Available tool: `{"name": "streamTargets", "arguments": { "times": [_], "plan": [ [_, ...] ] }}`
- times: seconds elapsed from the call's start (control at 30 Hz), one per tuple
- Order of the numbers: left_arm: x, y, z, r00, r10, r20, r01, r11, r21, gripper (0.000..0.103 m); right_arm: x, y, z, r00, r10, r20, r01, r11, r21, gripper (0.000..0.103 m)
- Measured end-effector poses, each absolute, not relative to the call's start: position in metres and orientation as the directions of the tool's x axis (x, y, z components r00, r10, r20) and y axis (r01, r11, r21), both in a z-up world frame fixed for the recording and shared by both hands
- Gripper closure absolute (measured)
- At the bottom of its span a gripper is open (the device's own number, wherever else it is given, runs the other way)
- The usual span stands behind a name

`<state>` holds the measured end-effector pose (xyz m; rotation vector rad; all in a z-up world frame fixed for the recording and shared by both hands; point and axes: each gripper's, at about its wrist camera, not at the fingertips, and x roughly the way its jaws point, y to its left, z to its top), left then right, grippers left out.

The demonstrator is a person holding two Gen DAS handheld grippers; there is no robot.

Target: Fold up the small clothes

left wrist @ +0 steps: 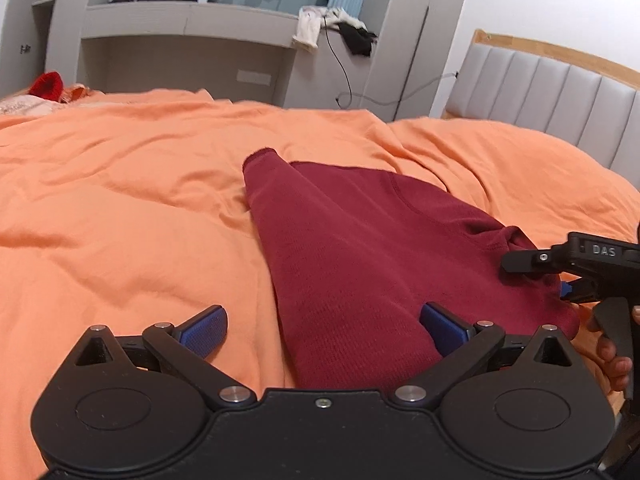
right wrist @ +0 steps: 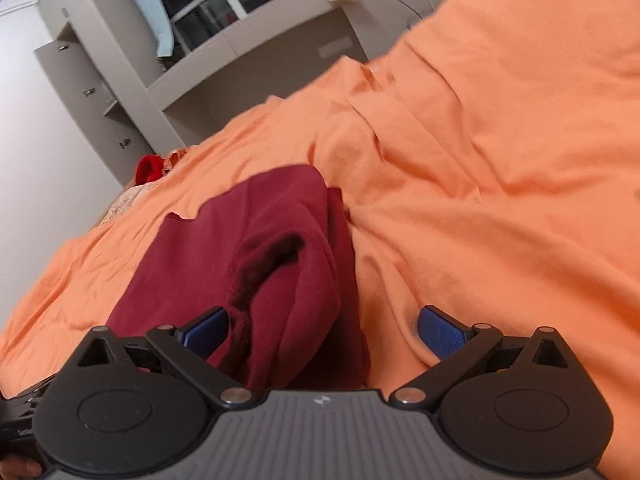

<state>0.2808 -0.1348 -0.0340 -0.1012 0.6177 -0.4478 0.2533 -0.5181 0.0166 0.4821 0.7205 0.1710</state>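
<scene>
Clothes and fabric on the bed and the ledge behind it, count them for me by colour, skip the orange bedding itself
Maroon: 1, the maroon garment between the open left gripper and the open right gripper
Bright red: 1, red item at the far edge
White: 1, white cloth on the ledge
Black: 1, black cloth beside it
Total: 4

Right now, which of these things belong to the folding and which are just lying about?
Part of the job:
- maroon sweater, spread on the orange bedspread
- left hand-held gripper, open
- right hand-held gripper, open

Lying about:
- red garment at the bed's far edge
- white and black clothes on the grey shelf
- black cable
</scene>
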Motion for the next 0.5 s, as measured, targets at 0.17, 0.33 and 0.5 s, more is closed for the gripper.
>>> {"name": "streamTargets", "arguments": {
  "times": [0.17,0.33,0.5],
  "plan": [
    [0.283,-0.133,-0.035,0.715,-0.458,-0.528,0.409,0.887,-0.215,0.0,0.257,-0.514,0.006,0.743,0.295,-0.601,0.022,0.886,0.462,0.0],
    [0.281,-0.13,-0.035,0.714,-0.463,-0.525,0.403,0.885,-0.232,0.0,0.257,-0.514,0.008,0.75,0.296,-0.591,0.023,0.882,0.471,0.0],
    [0.279,-0.13,-0.036,0.72,-0.46,-0.521,0.394,0.887,-0.238,0.0,0.255,-0.53,0.02,0.811,0.33,-0.484,0.059,0.775,0.629,0.0]
  ]
}}
